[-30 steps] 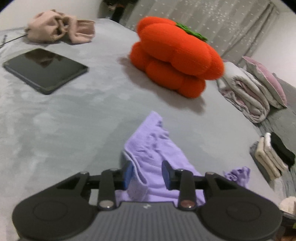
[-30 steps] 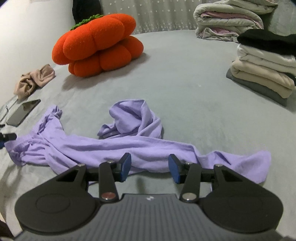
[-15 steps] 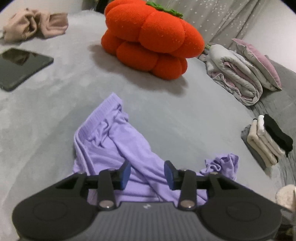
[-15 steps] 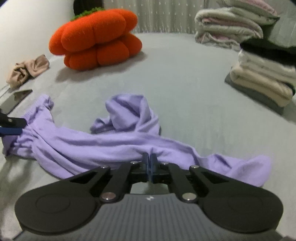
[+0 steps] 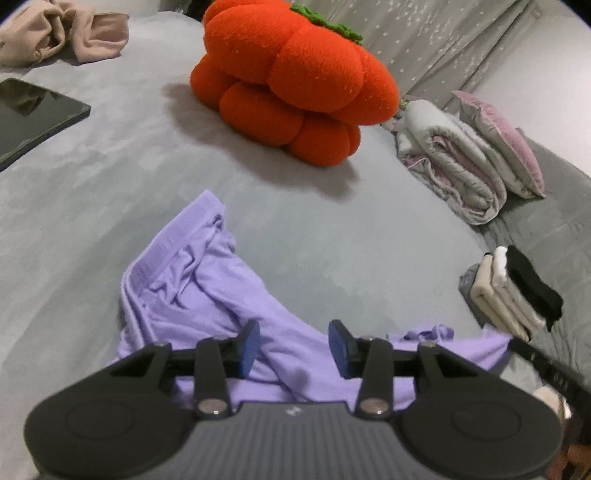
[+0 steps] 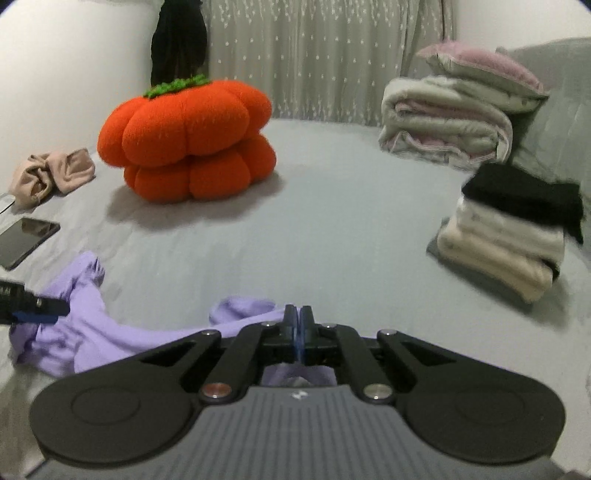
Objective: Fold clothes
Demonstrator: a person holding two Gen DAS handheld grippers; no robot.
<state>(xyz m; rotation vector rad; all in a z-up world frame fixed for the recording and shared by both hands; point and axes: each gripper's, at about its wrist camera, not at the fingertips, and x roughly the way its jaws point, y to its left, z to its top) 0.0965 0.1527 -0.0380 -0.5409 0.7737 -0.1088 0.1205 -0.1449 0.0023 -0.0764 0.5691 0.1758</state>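
Note:
A crumpled lilac garment (image 5: pixel 207 291) lies on the grey bed cover, its ribbed waistband pointing toward the far left. My left gripper (image 5: pixel 294 347) hovers open over the garment's near part, with cloth under the gap but nothing pinched. In the right wrist view the garment (image 6: pixel 92 332) stretches from the left up to my right gripper (image 6: pixel 298 321), which is shut on a fold of it and holds that end raised. The left gripper's fingers (image 6: pixel 40 314) show at the left edge, over the garment's other end.
An orange pumpkin cushion (image 5: pixel 295 81) sits at the back. A dark tablet (image 5: pixel 33 118) and a beige cloth (image 5: pixel 62 33) lie far left. Folded blankets (image 6: pixel 443 122), a pillow (image 5: pixel 498 140) and a stack of folded clothes (image 6: pixel 509 236) stand on the right.
My right gripper closed on the lilac garment and raised that end. My left gripper, still open, drew back from the waistband toward the garment's middle.

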